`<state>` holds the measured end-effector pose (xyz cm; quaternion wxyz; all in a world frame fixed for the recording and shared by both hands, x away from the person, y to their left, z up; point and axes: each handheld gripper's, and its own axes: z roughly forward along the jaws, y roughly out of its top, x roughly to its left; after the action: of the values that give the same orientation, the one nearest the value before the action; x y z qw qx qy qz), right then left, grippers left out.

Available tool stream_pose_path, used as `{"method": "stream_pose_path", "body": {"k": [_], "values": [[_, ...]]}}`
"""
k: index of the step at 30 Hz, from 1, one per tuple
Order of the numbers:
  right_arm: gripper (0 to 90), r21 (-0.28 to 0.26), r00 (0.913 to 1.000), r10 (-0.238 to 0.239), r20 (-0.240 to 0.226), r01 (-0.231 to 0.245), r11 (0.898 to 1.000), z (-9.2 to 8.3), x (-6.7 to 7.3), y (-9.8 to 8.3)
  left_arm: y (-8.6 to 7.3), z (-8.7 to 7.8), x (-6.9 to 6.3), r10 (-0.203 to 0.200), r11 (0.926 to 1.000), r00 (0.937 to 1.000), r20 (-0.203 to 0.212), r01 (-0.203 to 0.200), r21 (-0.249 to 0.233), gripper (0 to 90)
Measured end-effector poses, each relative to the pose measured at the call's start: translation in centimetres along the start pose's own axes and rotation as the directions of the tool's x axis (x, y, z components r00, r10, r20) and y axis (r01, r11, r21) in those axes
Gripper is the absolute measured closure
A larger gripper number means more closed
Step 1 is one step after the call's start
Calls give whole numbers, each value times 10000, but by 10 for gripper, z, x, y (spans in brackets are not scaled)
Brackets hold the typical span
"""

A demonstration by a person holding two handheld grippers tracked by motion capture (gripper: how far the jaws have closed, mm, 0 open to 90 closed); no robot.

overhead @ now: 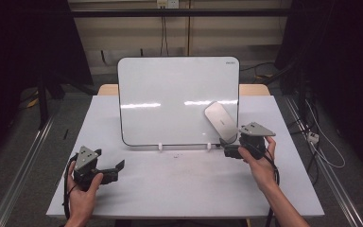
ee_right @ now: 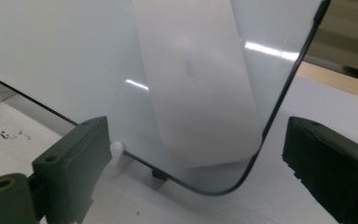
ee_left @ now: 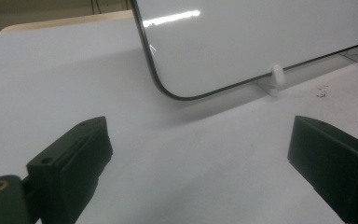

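Observation:
A white board [overhead: 170, 94] stands upright on small white feet [overhead: 160, 146] on the white table [overhead: 179, 184]. A pale grey oblong eraser [overhead: 220, 119] sticks tilted to the board's lower right corner. My right gripper [overhead: 228, 145] is just below and in front of that eraser, open. In the right gripper view the eraser [ee_right: 196, 79] lies on the board [ee_right: 65, 56] beyond the wide gap between the jaws, untouched. My left gripper [overhead: 115, 171] rests at the table's front left, open and holding nothing. In the left gripper view it faces the board's lower left corner [ee_left: 168, 88].
The table's bare front strip lies between the two hands. A few dark specks [ee_left: 321, 92] lie on the table near the board's feet. Dark curtains, floor rails and cables surround the table. A wooden edge [overhead: 253, 89] shows behind the board.

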<state>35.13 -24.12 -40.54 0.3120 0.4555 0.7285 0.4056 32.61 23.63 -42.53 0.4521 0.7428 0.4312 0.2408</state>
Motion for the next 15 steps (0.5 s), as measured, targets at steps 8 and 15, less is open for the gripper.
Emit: {"method": "stream_pose_path", "body": {"k": [8,15], "values": [[88,54,9993,202,307,-204,9998,-9,-6,-19,1,1,0,-31,10000,10000,-23,31,-2,58],[97,-131,9987,366,342,-361,9993,-20,-7,-29,1,1,0,-45,10000,10000,24,45,-89,57]]}}
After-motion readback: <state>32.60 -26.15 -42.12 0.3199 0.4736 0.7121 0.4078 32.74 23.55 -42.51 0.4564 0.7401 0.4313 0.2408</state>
